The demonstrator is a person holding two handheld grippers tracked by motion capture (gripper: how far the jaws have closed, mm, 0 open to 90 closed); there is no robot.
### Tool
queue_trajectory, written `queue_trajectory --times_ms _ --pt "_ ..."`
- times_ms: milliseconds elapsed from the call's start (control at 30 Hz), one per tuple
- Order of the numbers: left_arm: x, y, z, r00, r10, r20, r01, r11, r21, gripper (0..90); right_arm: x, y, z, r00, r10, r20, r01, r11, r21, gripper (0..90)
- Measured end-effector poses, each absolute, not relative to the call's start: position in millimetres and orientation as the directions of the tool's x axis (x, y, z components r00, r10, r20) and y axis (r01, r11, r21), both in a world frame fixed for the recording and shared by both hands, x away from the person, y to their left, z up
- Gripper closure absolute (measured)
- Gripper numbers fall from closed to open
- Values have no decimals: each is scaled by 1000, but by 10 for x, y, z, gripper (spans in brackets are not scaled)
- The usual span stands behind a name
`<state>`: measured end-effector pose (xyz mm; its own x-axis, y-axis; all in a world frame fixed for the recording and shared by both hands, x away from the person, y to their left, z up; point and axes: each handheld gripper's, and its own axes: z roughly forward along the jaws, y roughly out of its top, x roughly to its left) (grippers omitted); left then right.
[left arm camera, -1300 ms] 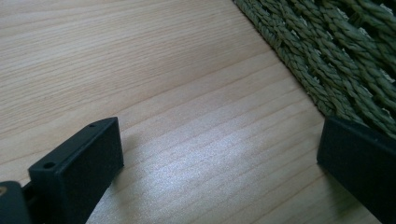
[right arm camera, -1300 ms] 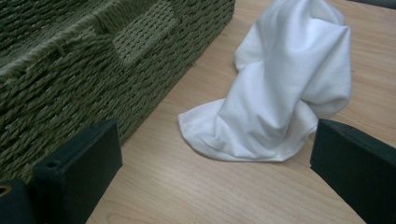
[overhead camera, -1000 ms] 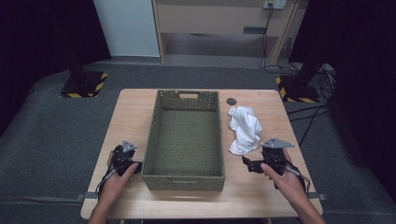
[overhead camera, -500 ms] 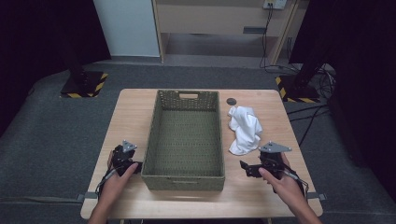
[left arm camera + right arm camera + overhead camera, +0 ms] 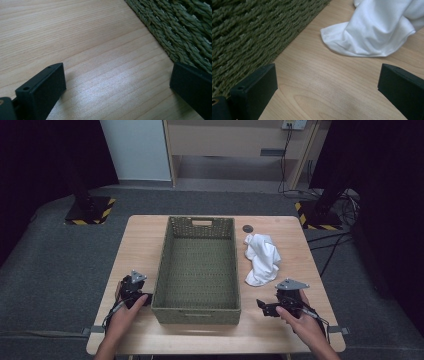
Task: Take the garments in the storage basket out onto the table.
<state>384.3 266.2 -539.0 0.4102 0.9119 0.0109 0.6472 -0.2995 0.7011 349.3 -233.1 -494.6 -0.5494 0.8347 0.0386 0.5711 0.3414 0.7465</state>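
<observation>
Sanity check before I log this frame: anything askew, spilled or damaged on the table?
Nothing damaged or spilled. The white cloth lies crumpled in a heap on the table right of the empty green basket, which sits square. Both grippers, left and right, are open and hold nothing.

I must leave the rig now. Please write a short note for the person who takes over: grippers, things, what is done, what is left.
Left gripper: open, empty, low over the table beside the basket's left wall.
Right gripper: open, empty, near the front edge, right of the basket, pointing towards the cloth.
White cloth: crumpled on the table right of the green woven basket, apart from it.
Done: nothing in the basket.
Left: probably grasp the cloth and put it into the basket.
</observation>
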Motion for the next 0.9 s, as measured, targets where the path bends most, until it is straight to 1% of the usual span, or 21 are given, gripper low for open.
queue_trajectory --times_ms 233,467,600,700,767,833,900 --pt "3843 2661 -5390 410 912 11 647 -299 701 0 3457 -2327 -5056 -543 838 47 594 344 728 23" --pt "3843 2661 -5390 410 912 11 647 -299 701 0 3438 -2257 -5249 -545 836 67 637 361 681 27" --pt "3843 2661 -5390 410 912 11 647 -299 701 0 3450 -2214 -5334 -540 838 77 648 356 673 27" --pt "3843 2661 -5390 410 912 11 647 -299 701 0 3470 -2196 -5368 -536 842 53 639 364 678 5" --pt "3843 2661 -5390 410 912 11 647 -299 701 0 3486 -2185 -5379 -535 844 44 632 364 684 5" --pt "3843 2661 -5391 410 912 11 647 -299 701 0 3498 -2168 -5396 -537 844 9 617 385 687 3" --pt "3843 2661 -5390 410 912 11 647 -299 701 0 3501 -2159 -5407 -531 848 6 611 378 696 2"
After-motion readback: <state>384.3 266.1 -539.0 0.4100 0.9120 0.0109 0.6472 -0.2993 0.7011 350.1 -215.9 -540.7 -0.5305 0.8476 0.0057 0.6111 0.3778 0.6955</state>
